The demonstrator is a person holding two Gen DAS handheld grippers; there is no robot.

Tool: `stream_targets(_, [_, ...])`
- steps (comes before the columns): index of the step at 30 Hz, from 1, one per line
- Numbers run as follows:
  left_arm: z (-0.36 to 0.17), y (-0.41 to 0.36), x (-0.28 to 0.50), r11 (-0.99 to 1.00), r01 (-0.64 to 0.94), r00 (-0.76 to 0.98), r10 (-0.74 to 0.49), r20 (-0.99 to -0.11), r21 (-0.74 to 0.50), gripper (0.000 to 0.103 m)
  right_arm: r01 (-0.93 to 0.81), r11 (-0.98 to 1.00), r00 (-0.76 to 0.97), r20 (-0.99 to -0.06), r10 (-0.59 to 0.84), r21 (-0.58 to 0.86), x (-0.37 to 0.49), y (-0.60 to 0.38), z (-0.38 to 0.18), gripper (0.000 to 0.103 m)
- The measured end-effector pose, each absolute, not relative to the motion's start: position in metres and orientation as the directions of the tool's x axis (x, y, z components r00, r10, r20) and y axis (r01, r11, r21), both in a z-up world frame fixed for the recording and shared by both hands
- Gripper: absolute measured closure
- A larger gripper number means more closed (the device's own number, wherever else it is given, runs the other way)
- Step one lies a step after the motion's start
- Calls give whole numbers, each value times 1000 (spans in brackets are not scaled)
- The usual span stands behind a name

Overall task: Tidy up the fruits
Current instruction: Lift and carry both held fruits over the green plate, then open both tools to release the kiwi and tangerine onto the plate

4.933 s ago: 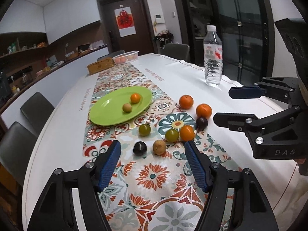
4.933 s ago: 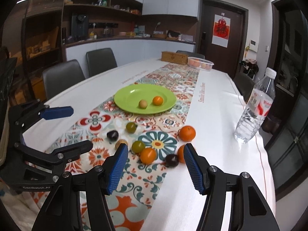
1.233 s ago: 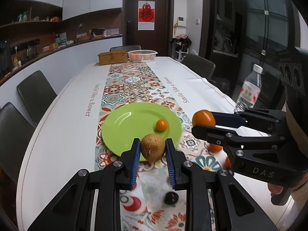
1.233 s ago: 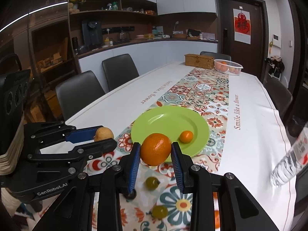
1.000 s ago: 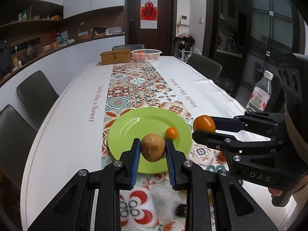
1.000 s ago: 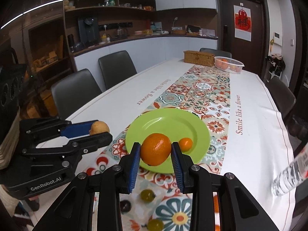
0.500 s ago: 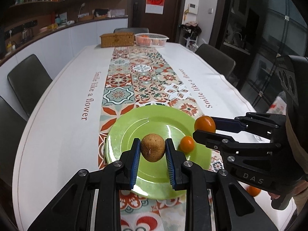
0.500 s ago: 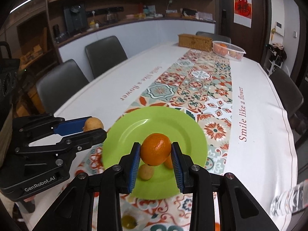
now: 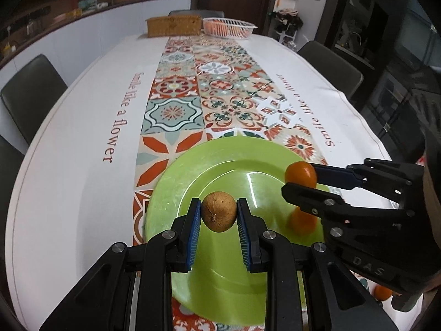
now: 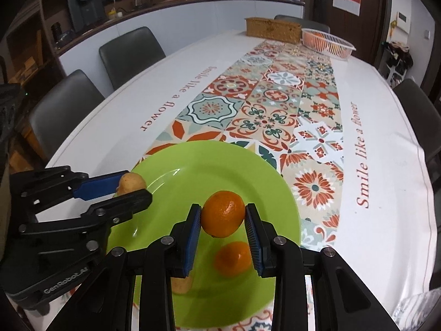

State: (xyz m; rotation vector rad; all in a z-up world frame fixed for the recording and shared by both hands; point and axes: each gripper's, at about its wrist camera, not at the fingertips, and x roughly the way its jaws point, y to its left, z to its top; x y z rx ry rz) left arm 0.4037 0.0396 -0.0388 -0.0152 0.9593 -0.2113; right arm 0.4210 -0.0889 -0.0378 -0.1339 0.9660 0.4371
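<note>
- Left wrist view: the left claw [image 9: 218, 215] is clenched on a brown round fruit [image 9: 218, 211], blue pads pressing its left and right sides. The fruit is slightly longer top to bottom than across, and a small dimple on its near lower face points toward the camera.
- It hangs over the near middle of the green plate [image 9: 193, 176], which lies on the patterned runner [image 9: 182, 110] of the white-clothed counter [image 9: 69, 143].
- At the right of this view the right claw [image 9: 300, 179] is seen side-on, grasping an orange mandarin [image 9: 300, 175] over the plate's right part. A second, blurred orange fruit [image 9: 303, 220] lies on the plate below it.
- Far down the counter stand a woven box [image 9: 173, 26] and a white basket [image 9: 228, 27] with orange fruit in it.
- Right wrist view: the right claw [image 10: 223, 220] grips the orange mandarin [image 10: 223, 213] by its left and right sides. The mandarin is a little wider than tall, with its long axis running across between the pads.
- Below it, on the green plate [image 10: 193, 165], lies a smaller orange fruit [image 10: 233, 259]; a tan fruit [image 10: 182, 284] shows partly behind the left finger.
- At the left the left claw [image 10: 132, 186] holds the brown round fruit [image 10: 131, 183] over the plate's left edge.
- A dark chair [image 10: 129, 52] stands beyond the counter's far left side.
</note>
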Motion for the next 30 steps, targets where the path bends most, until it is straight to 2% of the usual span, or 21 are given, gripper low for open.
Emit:
stream_targets(4, [-44,42,408,980,162,547,-185,-817,-114,76,-409,909,490,-820,295,83,427,-89,-41,69])
stream_targets(7, [-45,43,407,981,159,549,-181,-816,-111,70,-402,912,493,-821,287,77,428,-88,-43,69])
stream_targets(12, [-37,46,391,987,142,578,-149,-803,-81,69,-392,917,514,-812,277,65,420,-94,-39,67])
stream_targets(14, [-31,46,383,987,141,590,-150,-793,-82,64,-388,919,523,-806,278,65,415,-97,-35,67])
stream_targets(17, [-22,47,369,987,131,614,-152,-775,-90,62,-385,919,533,-791,301,90,403,-102,-29,61])
stream_targets(24, [0,49,335,984,118,652,-178,-737,-134,60,-397,915,587,-747,312,71,364,-106,-6,61])
stream_targets(30, [20,38,294,986,139,698,-166,-697,-95,56,-406,912,638,-698,324,52,323,-113,15,60])
